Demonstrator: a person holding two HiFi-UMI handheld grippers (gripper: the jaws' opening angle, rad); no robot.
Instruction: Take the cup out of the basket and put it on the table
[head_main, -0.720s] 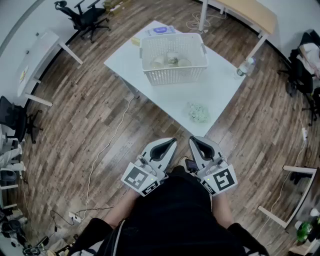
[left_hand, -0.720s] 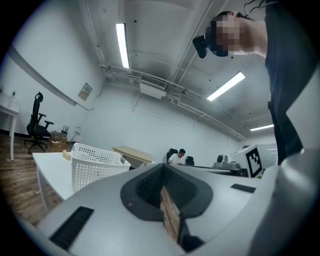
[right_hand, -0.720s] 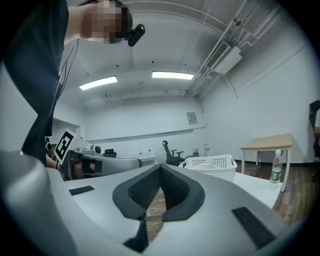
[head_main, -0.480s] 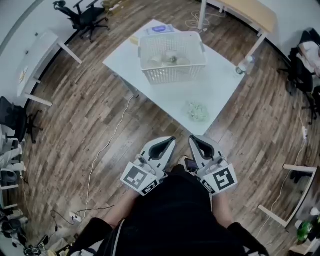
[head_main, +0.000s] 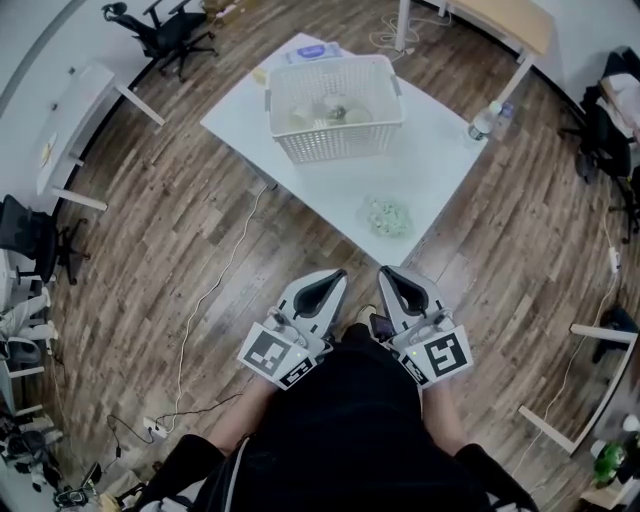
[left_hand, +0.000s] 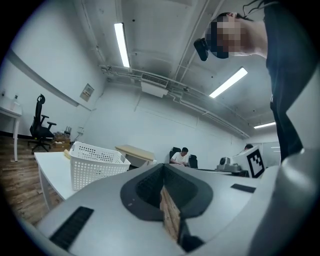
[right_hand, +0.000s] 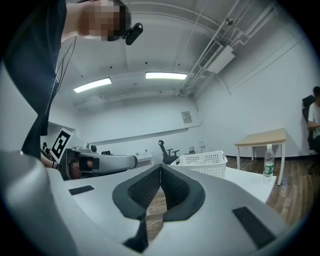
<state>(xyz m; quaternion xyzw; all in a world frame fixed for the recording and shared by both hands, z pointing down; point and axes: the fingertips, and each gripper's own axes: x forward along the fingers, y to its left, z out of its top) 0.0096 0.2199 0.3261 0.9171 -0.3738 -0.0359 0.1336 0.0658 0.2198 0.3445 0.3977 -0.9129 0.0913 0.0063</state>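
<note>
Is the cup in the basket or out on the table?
In, it seems: pale cup-like shapes lie inside the white basket on the table.

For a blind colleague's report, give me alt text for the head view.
Looking down, a person holds the left gripper and right gripper, both shut and empty, close to the body above a wooden floor. Ahead, a white basket stands on a white table.
</note>
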